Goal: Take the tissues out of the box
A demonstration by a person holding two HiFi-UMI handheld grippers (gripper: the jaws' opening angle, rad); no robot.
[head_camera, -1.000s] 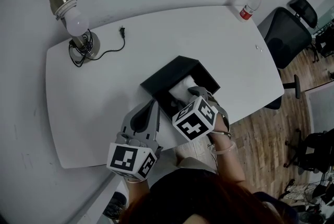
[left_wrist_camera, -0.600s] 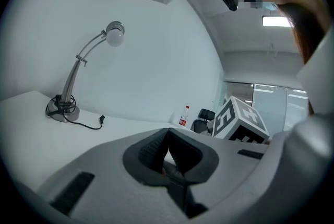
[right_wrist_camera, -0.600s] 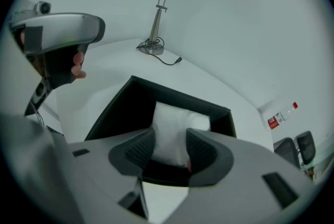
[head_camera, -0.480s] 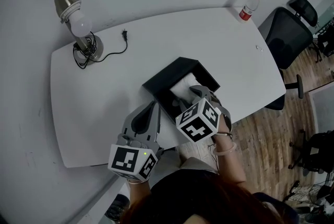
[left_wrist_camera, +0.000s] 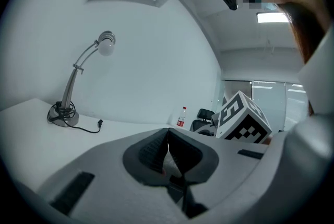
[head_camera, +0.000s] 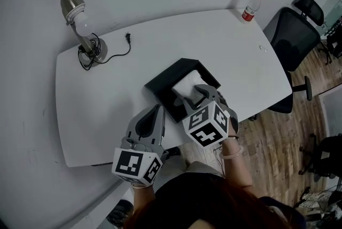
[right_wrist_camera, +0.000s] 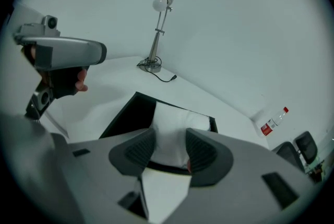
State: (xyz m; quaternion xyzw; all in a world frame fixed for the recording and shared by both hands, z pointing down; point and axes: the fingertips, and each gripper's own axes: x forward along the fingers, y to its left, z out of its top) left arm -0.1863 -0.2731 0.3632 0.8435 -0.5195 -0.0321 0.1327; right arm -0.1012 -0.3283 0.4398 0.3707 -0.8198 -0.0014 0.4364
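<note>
**Right gripper (right_wrist_camera: 169, 149) pinches tissues (right_wrist_camera: 175, 121), box (right_wrist_camera: 122, 116) below-ahead**

Pads clamp a soft white crumpled wad that trails down and forward into the open black box mid-table. My read: pull up and back toward the person. Left gripper (left_wrist_camera: 167, 152) has its jaws pressed together, empty, just beside the box's near-left corner and well placed to brace it.

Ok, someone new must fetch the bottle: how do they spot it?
Find the white table. At its far right corner, beside the black office chair, stands the bottle. It is the only upright clear thing there, with red cap and label.
</note>
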